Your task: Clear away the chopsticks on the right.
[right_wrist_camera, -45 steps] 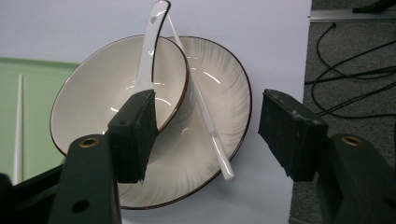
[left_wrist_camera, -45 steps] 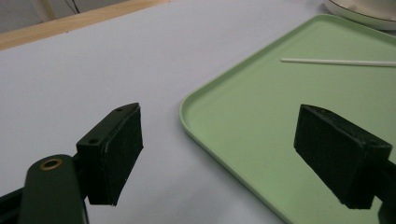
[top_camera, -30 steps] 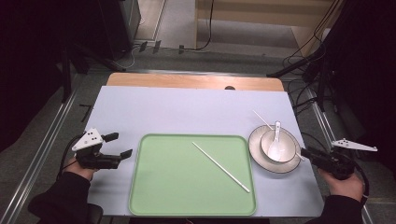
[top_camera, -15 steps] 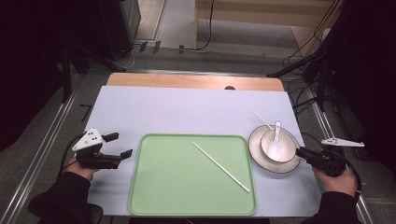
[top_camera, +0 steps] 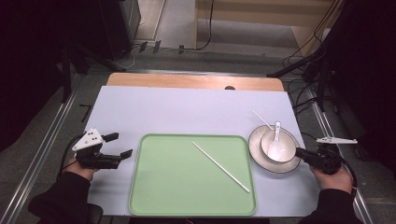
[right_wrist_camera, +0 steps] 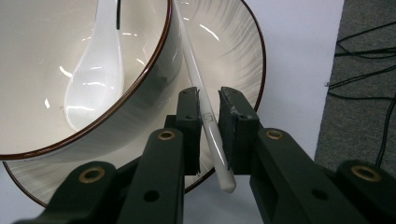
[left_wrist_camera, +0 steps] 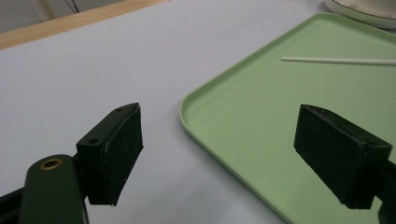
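A white chopstick [right_wrist_camera: 191,51] lies on the plate [right_wrist_camera: 224,42], leaning along the outside of the white bowl [right_wrist_camera: 37,60], which holds a white spoon [right_wrist_camera: 95,79]. My right gripper [right_wrist_camera: 209,100] has just been closing and its pads now touch this chopstick near its end, one on each side. In the high view the right gripper [top_camera: 306,154] is at the plate's [top_camera: 254,144] right rim, and the chopstick's far end [top_camera: 263,119] pokes out behind the bowl [top_camera: 286,153]. A second chopstick [top_camera: 220,166] lies on the green tray [top_camera: 177,186]. My left gripper [top_camera: 120,144] rests open left of the tray.
The tray's [left_wrist_camera: 261,121] near corner lies between the left gripper's [left_wrist_camera: 219,154] wide-apart jaws, farther off, with its chopstick [left_wrist_camera: 336,60] beyond. A wooden strip [top_camera: 196,81] borders the table's far edge. Cables lie on the floor to the right.
The right gripper has edged left to the plate's rim and its jaws have narrowed around the chopstick. The left gripper and the tray have not moved.
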A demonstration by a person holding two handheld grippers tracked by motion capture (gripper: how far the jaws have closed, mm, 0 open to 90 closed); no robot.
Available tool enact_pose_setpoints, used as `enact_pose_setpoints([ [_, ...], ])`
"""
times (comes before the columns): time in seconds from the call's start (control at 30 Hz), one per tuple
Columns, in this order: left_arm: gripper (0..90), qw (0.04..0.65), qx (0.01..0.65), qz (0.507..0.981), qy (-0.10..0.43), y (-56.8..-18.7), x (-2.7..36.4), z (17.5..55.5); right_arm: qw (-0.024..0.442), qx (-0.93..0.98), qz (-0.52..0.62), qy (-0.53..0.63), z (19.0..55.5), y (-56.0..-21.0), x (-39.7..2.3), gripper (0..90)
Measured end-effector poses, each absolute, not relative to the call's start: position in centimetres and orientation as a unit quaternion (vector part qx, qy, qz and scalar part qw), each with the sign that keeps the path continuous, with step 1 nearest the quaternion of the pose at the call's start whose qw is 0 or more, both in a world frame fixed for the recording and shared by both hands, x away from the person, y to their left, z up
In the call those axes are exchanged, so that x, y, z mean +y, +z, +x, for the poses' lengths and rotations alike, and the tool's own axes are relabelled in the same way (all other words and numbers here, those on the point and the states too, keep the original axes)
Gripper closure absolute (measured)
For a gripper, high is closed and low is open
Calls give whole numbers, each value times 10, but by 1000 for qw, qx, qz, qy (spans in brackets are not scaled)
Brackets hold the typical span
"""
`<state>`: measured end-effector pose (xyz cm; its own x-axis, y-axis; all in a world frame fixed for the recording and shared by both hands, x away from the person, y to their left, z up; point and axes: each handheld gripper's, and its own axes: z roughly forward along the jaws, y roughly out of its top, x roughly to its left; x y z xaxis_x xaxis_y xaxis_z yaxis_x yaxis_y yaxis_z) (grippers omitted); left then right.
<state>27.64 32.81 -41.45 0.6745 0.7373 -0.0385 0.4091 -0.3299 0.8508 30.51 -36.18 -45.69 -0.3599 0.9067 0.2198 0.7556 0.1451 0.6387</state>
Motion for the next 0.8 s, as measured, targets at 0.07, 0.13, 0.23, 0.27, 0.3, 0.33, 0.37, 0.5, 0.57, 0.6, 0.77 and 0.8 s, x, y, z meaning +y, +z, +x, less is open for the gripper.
enact_pose_setpoints([
  [0.07, 156, 453, 360, 795, 181, -414, 328, 276, 109, 749, 554, 346, 305, -457, -362, 791],
  [0.13, 156, 453, 361, 795, 180, -414, 328, 276, 107, 750, 555, 345, 306, -457, -362, 793],
  [0.23, 156, 453, 361, 795, 181, -415, 328, 276, 108, 752, 552, 342, 307, -457, -361, 804],
  [0.27, 156, 452, 360, 795, 181, -414, 328, 276, 109, 755, 550, 339, 307, -457, -360, 813],
  [0.3, 156, 452, 360, 795, 181, -414, 328, 276, 109, 755, 550, 339, 307, -457, -360, 813],
  [0.33, 156, 452, 361, 795, 181, -414, 328, 276, 109, 756, 550, 339, 307, -457, -360, 818],
  [0.37, 156, 453, 360, 795, 180, -414, 328, 276, 107, 757, 548, 339, 308, -457, -359, 829],
  [0.5, 156, 453, 361, 795, 181, -415, 328, 276, 106, 759, 549, 334, 308, -457, -359, 838],
  [0.57, 156, 453, 360, 795, 180, -414, 328, 276, 105, 759, 548, 335, 308, -457, -359, 839],
  [0.6, 156, 453, 360, 795, 180, -414, 328, 276, 102, 758, 550, 336, 308, -457, -359, 840],
  [0.77, 156, 453, 360, 795, 181, -414, 328, 276, 92, 752, 555, 343, 309, -456, -360, 847],
  [0.8, 156, 453, 360, 795, 181, -414, 328, 276, 94, 749, 556, 346, 308, -454, -361, 849],
])
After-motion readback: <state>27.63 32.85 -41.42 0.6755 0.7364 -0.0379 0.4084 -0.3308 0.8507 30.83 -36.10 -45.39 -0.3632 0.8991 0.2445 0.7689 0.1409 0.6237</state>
